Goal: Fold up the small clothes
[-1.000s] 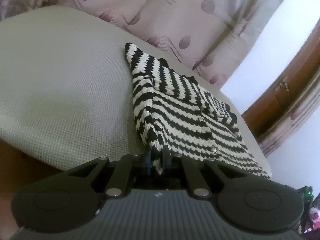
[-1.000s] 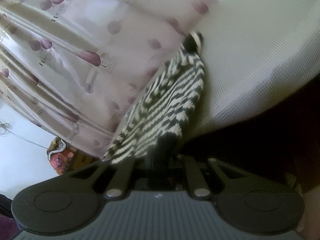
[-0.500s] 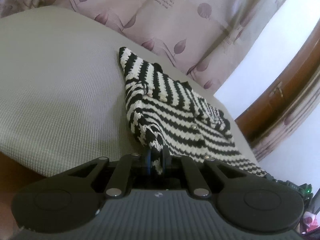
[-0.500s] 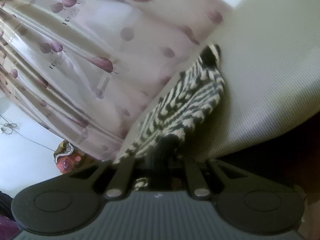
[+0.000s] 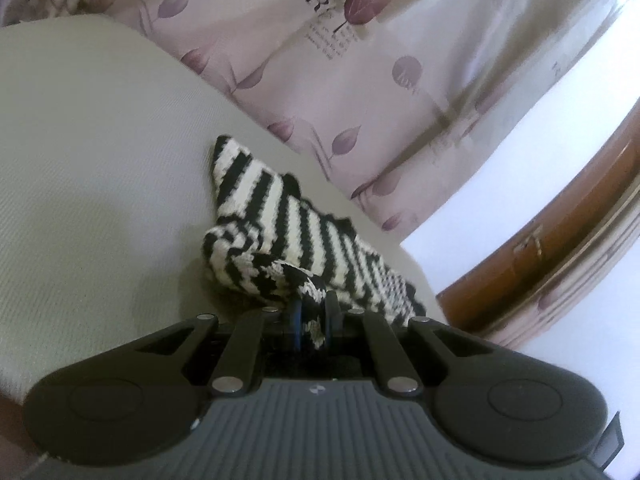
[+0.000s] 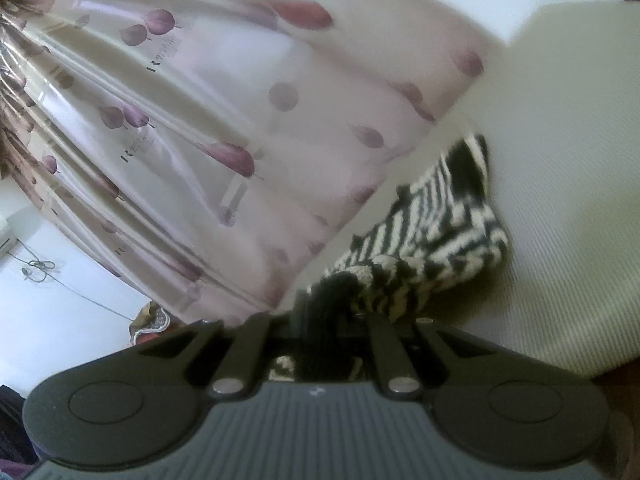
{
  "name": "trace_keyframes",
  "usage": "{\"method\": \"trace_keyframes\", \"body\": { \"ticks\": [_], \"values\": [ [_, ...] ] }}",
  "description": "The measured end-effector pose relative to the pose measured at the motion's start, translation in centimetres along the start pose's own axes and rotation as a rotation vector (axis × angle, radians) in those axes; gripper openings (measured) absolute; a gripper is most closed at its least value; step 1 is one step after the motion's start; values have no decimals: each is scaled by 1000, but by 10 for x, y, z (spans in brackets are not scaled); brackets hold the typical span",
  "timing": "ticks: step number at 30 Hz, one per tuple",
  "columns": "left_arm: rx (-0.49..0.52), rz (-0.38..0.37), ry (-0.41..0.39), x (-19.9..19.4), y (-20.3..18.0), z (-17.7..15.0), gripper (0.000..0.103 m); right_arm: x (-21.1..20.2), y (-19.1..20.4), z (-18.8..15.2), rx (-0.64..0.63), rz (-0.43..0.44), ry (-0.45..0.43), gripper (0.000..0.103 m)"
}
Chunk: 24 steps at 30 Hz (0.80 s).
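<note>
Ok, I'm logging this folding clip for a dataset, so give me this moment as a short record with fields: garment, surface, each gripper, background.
garment: black-and-white striped knit, bunched at its near edge, far part lying on the surface
surface: pale grey textured cover
left gripper: shut on the knit's near edge
right gripper: shut on a dark bunch of the knit
background: pink leaf-print curtain, brown wooden frame

- On the curtain [image 5: 360, 60] above and beyond the left tool, a large dark "R" is printed beside a leaf; the small lines under it are too fine to read.
- The curtain print up and left of the right tool is too blurred to read.
</note>
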<state>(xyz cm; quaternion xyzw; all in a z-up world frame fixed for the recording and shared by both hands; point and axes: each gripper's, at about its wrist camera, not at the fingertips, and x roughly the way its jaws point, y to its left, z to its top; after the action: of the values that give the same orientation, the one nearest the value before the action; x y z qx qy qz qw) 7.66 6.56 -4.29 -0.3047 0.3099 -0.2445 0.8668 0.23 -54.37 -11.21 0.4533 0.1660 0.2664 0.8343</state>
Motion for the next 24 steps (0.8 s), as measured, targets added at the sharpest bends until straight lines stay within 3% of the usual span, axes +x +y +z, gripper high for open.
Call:
{"method": "trace_keyframes", "body": {
  "ticks": [15,24],
  "values": [
    [-23,-11,-85,53,-15,47,11,49,-13,52,4,3,-32,9],
    [-56,40,-136,87,-10,80,11,85,-29,83,35,-23,-57,9]
  ]
}}
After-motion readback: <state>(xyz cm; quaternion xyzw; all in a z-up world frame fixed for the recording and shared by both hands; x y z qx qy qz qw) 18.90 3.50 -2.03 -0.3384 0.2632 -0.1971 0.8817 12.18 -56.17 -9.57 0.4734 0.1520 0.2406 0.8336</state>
